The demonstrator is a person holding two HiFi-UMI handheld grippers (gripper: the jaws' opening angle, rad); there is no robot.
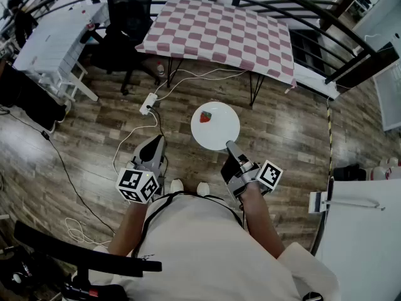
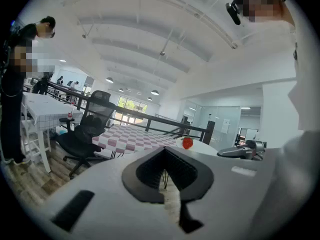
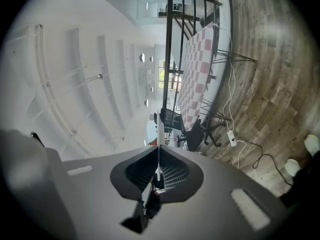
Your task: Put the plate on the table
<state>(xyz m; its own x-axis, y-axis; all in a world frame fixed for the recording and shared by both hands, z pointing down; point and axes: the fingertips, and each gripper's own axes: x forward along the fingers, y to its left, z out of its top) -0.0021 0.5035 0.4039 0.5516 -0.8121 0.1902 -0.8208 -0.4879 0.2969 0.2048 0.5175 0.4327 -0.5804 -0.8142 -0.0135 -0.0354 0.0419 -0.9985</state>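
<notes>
Ahead, at twelve o'clock: pink-and-white chequered cloth-covered table [image 1: 219, 30]. Round white plate [image 1: 223, 135] is short of it, its five o'clock rim clamped in right gripper [image 1: 232, 150]. Left gripper [image 1: 152, 149]: jaws together, empty. Carry level, lest the small red strawberry [image 1: 205, 117] roll.

The person wears a pale short-sleeved top [image 1: 207, 249] and white shoes [image 1: 177, 185]. The left gripper [image 1: 152, 147] and right gripper [image 1: 230, 147] have smooth light-grey shells, each bearing a marker cube [image 1: 138, 185] printed with black-and-white squares. Black ribbed pads [image 2: 147, 171] line the tapering jaws.
</notes>
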